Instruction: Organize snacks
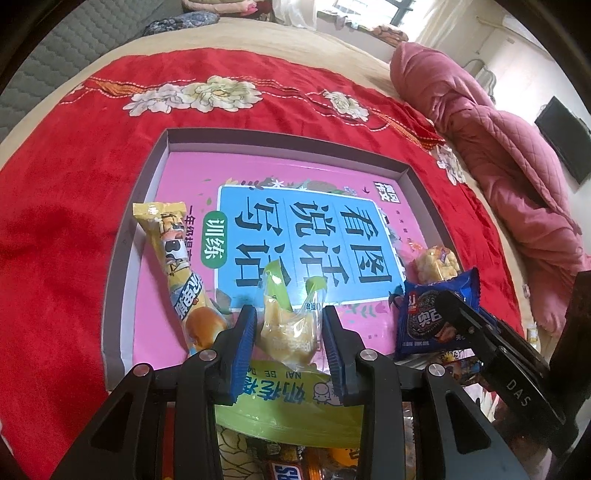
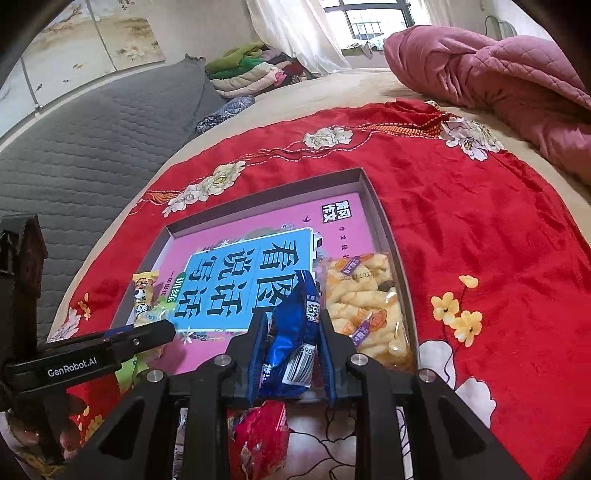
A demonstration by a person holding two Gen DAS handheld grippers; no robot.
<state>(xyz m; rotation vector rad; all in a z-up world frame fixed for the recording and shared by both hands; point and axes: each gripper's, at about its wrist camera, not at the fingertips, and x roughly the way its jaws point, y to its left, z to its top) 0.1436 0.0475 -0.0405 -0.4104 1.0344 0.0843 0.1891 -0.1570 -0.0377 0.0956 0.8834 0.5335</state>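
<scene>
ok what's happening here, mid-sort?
Yes. A person with two handheld grippers is loading snacks into a shallow box on a red blanket. The left gripper brackets a clear-wrapped yellow cake; the right gripper is shut on a blue cookie pack. A yellow bread stick and a puffed snack bag already lie inside.

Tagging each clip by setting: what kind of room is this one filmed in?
Most likely a bedroom at home. The snacks are sorted on a bed under a red floral blanket, with a bunched pink quilt beside it, folded bedding stacked near the curtained window.
</scene>
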